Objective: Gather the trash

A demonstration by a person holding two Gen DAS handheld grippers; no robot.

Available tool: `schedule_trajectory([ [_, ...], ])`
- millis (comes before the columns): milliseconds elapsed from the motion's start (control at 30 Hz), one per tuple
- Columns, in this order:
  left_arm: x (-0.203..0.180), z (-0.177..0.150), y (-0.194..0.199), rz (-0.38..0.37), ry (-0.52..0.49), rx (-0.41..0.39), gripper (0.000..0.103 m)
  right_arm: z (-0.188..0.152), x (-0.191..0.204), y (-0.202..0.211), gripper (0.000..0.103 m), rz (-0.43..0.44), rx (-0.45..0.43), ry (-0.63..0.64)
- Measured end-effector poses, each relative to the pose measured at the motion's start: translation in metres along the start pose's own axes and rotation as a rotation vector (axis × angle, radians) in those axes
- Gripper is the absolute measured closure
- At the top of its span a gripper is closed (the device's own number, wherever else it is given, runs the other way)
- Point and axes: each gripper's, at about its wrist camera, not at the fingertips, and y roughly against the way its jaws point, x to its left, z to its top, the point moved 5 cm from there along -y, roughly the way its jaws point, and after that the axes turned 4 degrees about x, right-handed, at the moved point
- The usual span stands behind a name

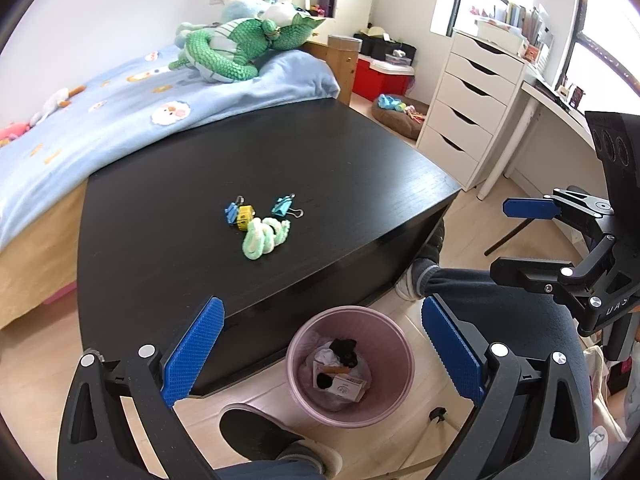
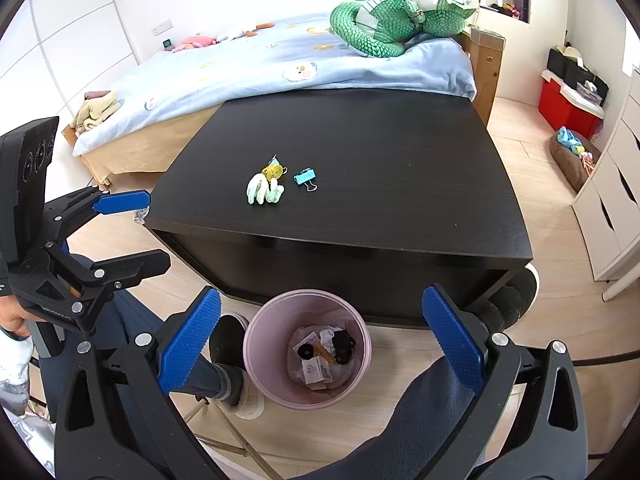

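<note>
A pink waste bin [image 1: 394,354] [image 2: 260,344] stands on the floor at the near edge of the black table [image 1: 340,160] [image 2: 400,152]. It holds crumpled paper, small cartons and black bits. On the table lie a pale green fuzzy hair tie [image 1: 262,238] [image 2: 262,190], a yellow clip [image 1: 245,216] [image 2: 274,170] and blue binder clips [image 1: 283,206] [image 2: 304,178]. My left gripper [image 1: 322,346] is open and empty above the bin. My right gripper [image 2: 320,340] is open and empty above the bin, and it shows at the right of the left wrist view [image 1: 520,240].
A bed [image 1: 120,112] [image 2: 280,64] with a blue blanket and green plush dragon [image 1: 240,46] lies behind the table. A white drawer unit [image 1: 468,108] stands at the right. The person's legs and slippers [image 1: 280,436] [image 2: 232,368] flank the bin.
</note>
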Motion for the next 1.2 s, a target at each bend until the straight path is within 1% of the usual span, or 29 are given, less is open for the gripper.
schedule_trajectory([
  [200,0.013,0.003,0.003,0.018,0.029,-0.008,0.008,0.023,0.003,-0.011,0.004,0.0,0.002,0.033],
  [433,0.026,0.009,0.008,0.012,0.068,-0.023,0.008,0.068,0.014,-0.035,0.004,0.005,0.025,0.144],
  [467,0.027,0.009,0.008,0.01,0.072,-0.023,0.008,0.074,0.016,-0.039,0.004,0.012,0.032,0.16],
  [600,0.03,0.01,0.011,0.011,0.081,-0.028,0.008,0.099,0.022,-0.059,0.004,-0.004,0.061,0.227],
  [700,0.031,0.01,0.012,0.011,0.085,-0.031,0.008,0.117,0.026,-0.077,0.004,0.004,0.1,0.268],
  [800,0.032,0.011,0.013,0.007,0.09,-0.029,0.008,0.132,0.026,-0.096,0.004,-0.018,0.129,0.302],
  [900,0.033,0.011,0.013,0.009,0.089,-0.029,0.008,0.142,0.028,-0.112,0.004,-0.02,0.159,0.334],
  [967,0.034,0.012,0.013,0.011,0.09,-0.027,0.008,0.145,0.029,-0.126,0.004,-0.038,0.191,0.37],
  [1000,0.035,0.013,0.014,0.011,0.092,-0.028,0.008,0.146,0.03,-0.132,0.005,-0.038,0.205,0.386],
  [1067,0.036,0.013,0.014,0.012,0.094,-0.032,0.008,0.147,0.03,-0.145,0.01,-0.047,0.234,0.41],
  [1200,0.038,0.013,0.015,0.012,0.101,-0.034,0.008,0.144,0.03,-0.167,0.022,-0.038,0.297,0.435],
])
